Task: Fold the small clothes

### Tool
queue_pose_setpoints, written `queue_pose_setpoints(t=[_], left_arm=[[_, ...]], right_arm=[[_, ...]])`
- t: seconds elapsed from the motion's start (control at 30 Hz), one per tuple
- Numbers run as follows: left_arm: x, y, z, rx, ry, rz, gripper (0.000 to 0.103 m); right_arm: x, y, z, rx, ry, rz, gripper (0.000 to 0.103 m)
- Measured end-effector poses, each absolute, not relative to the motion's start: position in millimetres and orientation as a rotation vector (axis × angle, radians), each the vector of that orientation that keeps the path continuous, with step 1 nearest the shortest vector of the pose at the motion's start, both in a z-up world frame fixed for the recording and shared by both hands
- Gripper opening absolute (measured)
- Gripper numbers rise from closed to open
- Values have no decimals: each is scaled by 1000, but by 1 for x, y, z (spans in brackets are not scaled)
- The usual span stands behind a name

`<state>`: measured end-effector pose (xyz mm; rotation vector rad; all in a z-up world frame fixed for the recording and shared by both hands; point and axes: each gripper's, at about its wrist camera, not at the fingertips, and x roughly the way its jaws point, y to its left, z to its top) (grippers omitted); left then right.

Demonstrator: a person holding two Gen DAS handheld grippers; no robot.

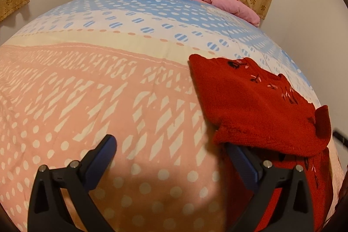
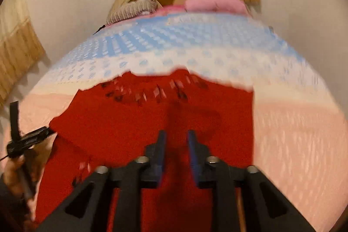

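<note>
One fold looks made: the red sweater (image 1: 256, 110) lies on the bed (image 1: 108, 90), its left part doubled over. More folds remain. The left claw (image 1: 171, 158) is spread wide at its near-left edge; the right claw (image 2: 175, 140) hovers above it, slightly parted, empty.

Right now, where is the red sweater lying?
The red sweater lies on the patterned bedspread, low right in the left wrist view beside the left gripper, and directly under the right gripper.
</note>
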<state>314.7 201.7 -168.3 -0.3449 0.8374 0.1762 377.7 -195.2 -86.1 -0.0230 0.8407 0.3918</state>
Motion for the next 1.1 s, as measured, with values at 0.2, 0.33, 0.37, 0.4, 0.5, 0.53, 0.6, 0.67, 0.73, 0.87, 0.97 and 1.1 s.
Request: queue_pose_setpoints(t=[0.2,0.33,0.37,0.4,0.5,0.53,0.6,0.67,0.73,0.87,0.97,1.1], left_arm=[[312,198,-168,-326,838,191,103],[317,192,-170,-279,864,216,103],[317,190,-170,-271,865,221,103],[317,190,-170,-265,863,224,103],[317,192,-170,-276,863,219,103],[317,193,-171,-284,862,216,103],[316,195,-171,-293,859,212,103],[315,195,-171,-302,854,209,103],[314,197,-171,-313,851,205,103],[312,198,-171,-323,844,198,103],[312,198,-171,-328,843,196,103],[311,198,-171,-322,846,199,103]], right_arm=[[357,-247,-100,89,866,362,69],[372,-230,-84,100,830,370,70],[379,-212,-80,62,820,377,70],[383,-198,-78,37,818,395,70],[404,-141,-89,-100,867,439,70],[409,-127,-95,-149,880,424,70],[421,-106,-109,-263,878,345,65],[428,-113,-115,-219,887,315,28],[420,-138,-110,-152,876,295,25],[379,-199,-100,-120,842,234,25],[356,-242,-99,-15,858,251,25],[349,-265,-92,100,823,309,56]])
